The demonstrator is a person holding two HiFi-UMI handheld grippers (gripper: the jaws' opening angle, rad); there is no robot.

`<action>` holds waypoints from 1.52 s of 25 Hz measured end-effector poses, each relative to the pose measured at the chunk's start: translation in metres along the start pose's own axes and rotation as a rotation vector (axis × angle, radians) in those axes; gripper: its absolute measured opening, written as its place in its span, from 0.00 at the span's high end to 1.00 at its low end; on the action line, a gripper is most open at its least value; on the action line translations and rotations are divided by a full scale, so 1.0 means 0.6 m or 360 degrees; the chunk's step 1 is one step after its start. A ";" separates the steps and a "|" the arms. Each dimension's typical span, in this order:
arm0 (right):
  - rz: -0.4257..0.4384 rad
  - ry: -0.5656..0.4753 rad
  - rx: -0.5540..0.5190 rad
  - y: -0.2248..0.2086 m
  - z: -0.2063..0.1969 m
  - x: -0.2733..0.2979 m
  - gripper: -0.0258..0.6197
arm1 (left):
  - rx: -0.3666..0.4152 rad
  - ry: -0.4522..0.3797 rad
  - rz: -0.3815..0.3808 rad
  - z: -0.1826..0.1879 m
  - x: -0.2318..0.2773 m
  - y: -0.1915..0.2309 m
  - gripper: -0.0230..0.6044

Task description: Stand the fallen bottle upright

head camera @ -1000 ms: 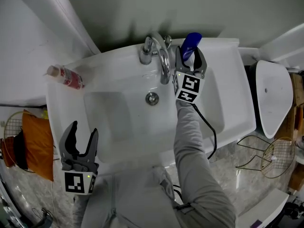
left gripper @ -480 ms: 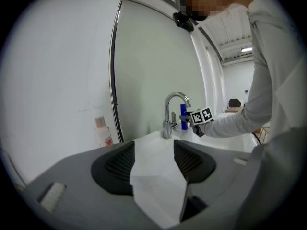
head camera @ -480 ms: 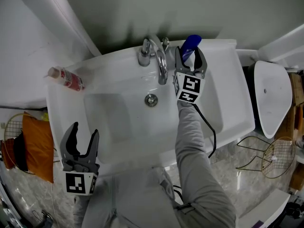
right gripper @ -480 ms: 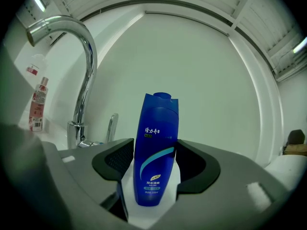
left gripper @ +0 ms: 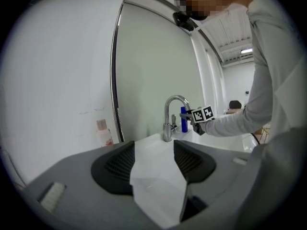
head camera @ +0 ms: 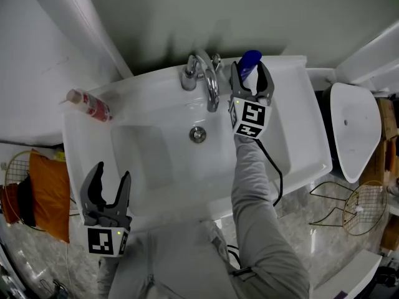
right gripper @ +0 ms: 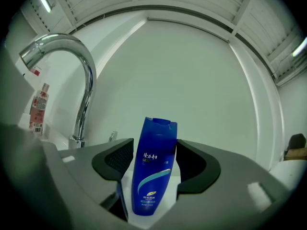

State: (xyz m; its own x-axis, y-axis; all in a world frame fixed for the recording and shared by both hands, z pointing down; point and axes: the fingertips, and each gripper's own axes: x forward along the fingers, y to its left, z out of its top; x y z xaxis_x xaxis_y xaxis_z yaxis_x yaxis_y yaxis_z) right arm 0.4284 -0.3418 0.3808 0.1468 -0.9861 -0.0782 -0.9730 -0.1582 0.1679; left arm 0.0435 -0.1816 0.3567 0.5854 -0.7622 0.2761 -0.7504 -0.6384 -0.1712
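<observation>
The blue shampoo bottle [head camera: 249,61] stands upright on the sink's back ledge, just right of the tap [head camera: 209,83]. My right gripper [head camera: 250,73] holds it from the front, one jaw against each side. In the right gripper view the bottle [right gripper: 154,171] fills the gap of that gripper [right gripper: 154,152], label facing me, cap up. My left gripper [head camera: 111,174] is open and empty over the sink's front left corner. The left gripper view looks past that gripper [left gripper: 153,150] and shows the blue bottle [left gripper: 183,120] far off by the tap.
A small pink and red bottle [head camera: 90,103] stands at the sink's back left corner. The white sink [head camera: 299,136] has a drain in its bowl. A white toilet [head camera: 355,129] and a wire basket [head camera: 349,210] are at the right, an orange item [head camera: 47,195] at the left.
Hardly anything differs. The right gripper stays on the blue bottle at the ledge and the left gripper stays open; only the head view has shifted slightly.
</observation>
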 end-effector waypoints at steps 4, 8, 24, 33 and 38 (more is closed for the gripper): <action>-0.0005 -0.0076 -0.0030 -0.001 0.037 -0.012 0.56 | 0.0015 -0.0039 -0.0008 0.006 -0.003 -0.001 0.52; -0.0001 -0.0139 -0.0041 0.008 0.075 -0.040 0.56 | 0.0011 -0.0075 -0.0021 0.012 -0.013 -0.008 0.52; -0.0068 -0.0165 0.0092 0.061 0.145 -0.247 0.56 | -0.0003 -0.0225 -0.0141 0.022 -0.084 -0.013 0.52; -0.0120 -0.0058 0.0094 0.108 0.137 -0.387 0.56 | -0.0016 -0.0297 -0.0221 0.011 -0.121 0.002 0.52; -0.0163 -0.0017 0.0203 0.133 0.130 -0.460 0.56 | -0.0017 -0.0332 -0.0278 0.008 -0.134 0.001 0.52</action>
State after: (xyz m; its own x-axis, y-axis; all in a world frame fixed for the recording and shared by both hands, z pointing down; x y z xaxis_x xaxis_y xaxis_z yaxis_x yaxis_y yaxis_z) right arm 0.2966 -0.0780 0.3394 0.2454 -0.9643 -0.0991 -0.9678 -0.2496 0.0325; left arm -0.0026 -0.1212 0.3301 0.7559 -0.6471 0.0994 -0.6352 -0.7617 -0.1279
